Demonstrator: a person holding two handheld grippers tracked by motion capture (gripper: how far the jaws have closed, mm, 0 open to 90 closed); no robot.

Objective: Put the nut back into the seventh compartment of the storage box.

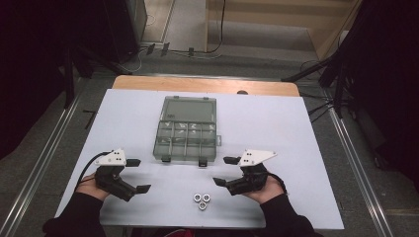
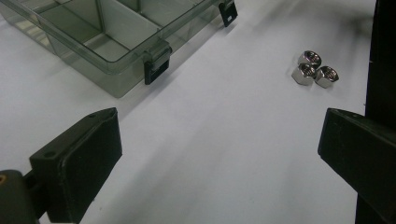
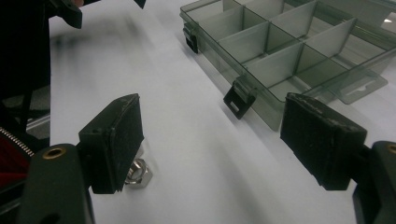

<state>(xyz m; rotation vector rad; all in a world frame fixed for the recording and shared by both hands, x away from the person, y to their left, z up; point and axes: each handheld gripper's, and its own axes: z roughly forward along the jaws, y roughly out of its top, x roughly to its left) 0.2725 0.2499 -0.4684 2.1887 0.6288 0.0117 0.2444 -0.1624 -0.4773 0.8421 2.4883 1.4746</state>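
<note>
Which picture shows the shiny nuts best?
The left gripper view: all three hex nuts sit in the open, touching in a cluster. The high view shows them small. In the right gripper view one nut peeks from behind a jaw.

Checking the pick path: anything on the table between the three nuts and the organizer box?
Nothing: bare white table between the nuts and the organizer box, as the high view and left gripper view both show.

Surface (image 1: 296,128): white sheet over a wooden top.
Organizer box (image 1: 187,129): clear grey, lid open and laid flat on the far side, compartments exposed, centre of sheet.
Nuts (image 1: 201,199): three, metal, clustered near front edge, between both grippers.
Left gripper (image 1: 139,175): jaws apart, holding nothing.
Right gripper (image 1: 224,171): jaws apart, holding nothing.
</note>
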